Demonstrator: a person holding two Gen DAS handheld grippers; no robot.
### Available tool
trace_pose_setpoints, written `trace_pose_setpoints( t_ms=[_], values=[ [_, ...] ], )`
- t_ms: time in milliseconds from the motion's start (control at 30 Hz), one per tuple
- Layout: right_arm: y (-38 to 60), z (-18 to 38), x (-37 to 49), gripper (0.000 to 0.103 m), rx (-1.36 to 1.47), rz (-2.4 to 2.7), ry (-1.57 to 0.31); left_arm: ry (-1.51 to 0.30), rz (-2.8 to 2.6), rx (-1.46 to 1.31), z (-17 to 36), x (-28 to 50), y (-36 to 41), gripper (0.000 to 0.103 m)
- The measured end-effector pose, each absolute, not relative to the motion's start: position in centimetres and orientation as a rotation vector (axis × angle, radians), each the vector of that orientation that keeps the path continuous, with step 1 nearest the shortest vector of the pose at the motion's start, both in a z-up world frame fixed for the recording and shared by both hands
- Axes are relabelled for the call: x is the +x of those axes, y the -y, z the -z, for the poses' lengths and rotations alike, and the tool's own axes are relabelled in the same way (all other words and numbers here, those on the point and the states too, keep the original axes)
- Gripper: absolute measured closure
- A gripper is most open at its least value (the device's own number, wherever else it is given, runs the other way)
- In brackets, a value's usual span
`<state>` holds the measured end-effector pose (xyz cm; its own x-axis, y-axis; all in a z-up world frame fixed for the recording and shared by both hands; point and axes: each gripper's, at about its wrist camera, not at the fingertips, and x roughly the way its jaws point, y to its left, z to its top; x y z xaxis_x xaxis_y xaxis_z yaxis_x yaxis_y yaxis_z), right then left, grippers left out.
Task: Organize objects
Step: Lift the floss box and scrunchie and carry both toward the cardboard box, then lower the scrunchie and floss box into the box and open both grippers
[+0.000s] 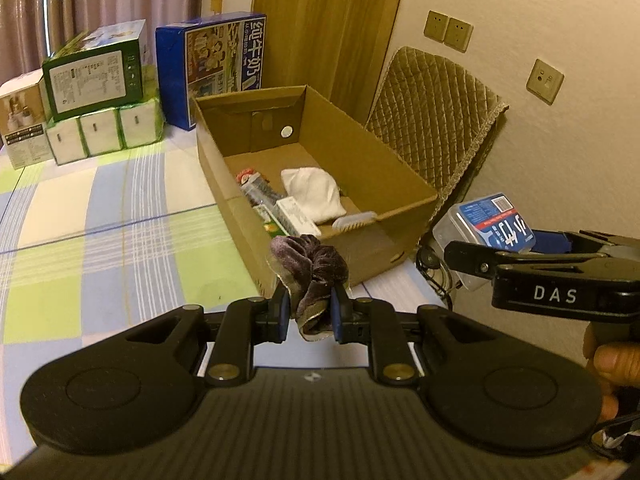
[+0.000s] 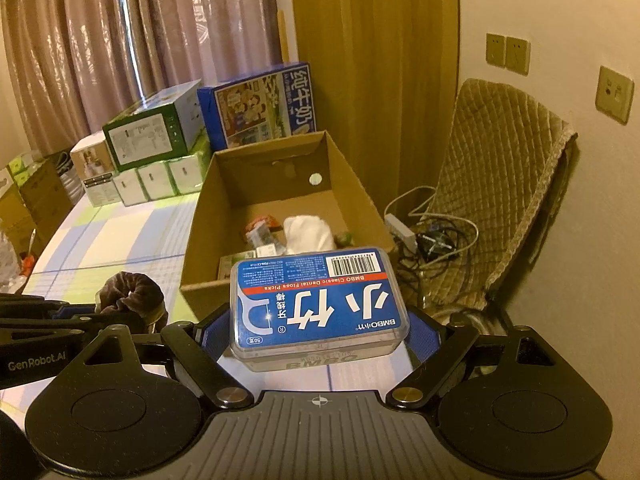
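Covering the worktop (image 1: pixel 100 216) is a checked cloth in pale green, blue and cream, and beyond it hang pinkish curtains (image 2: pixel 80 52) in the upper left of both views. A wooden panel (image 1: pixel 328 20) rises behind, with a cream wall (image 1: pixel 560 152) carrying switch plates in the upper right. A quilted tan pad (image 1: pixel 436 120) leans against that wall, and cables (image 2: pixel 432 236) tangle below it in the right wrist view. Cartons are stacked at the far left of the worktop: a green box (image 1: pixel 96 76) on tissue packs (image 1: pixel 104 132), with a blue milk carton (image 1: pixel 216 68) beside them.

An open cardboard box (image 1: pixel 384 184) sits mid-frame, its long axis running away from the cameras. Inside lie a white cloth (image 1: pixel 312 192), a white brush (image 1: pixel 354 221) at the near end, and several small packets I cannot make out well.

The left claw (image 1: pixel 310 314) is clamped on a dark purple velvet scrunchie (image 1: pixel 312 276), which bunches up above the fingers, just short of the box's near corner. The right claw (image 2: pixel 320 332) is closed on a clear dental floss pick case (image 2: pixel 320 304) with a blue label; the case lies flat, its long axis running across the frame between the fingers, the barcode end farthest from the camera, the print upside down to the lens. It hangs just before the box's near wall. A hand (image 1: pixel 608 368) shows at the lower right edge of the left wrist view.
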<state>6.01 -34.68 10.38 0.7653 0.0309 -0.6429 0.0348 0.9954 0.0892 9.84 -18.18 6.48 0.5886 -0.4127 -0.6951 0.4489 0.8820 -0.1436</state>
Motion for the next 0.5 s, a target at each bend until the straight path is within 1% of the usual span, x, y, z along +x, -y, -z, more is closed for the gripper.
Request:
trace_pose_setpoints(
  t_ms=[500],
  values=[
    [36.2,-11.2,11.3,0.019,0.073,-0.017,-0.695,-0.777,0.514,0.044,-7.7,15.1,21.4,0.087]
  ],
)
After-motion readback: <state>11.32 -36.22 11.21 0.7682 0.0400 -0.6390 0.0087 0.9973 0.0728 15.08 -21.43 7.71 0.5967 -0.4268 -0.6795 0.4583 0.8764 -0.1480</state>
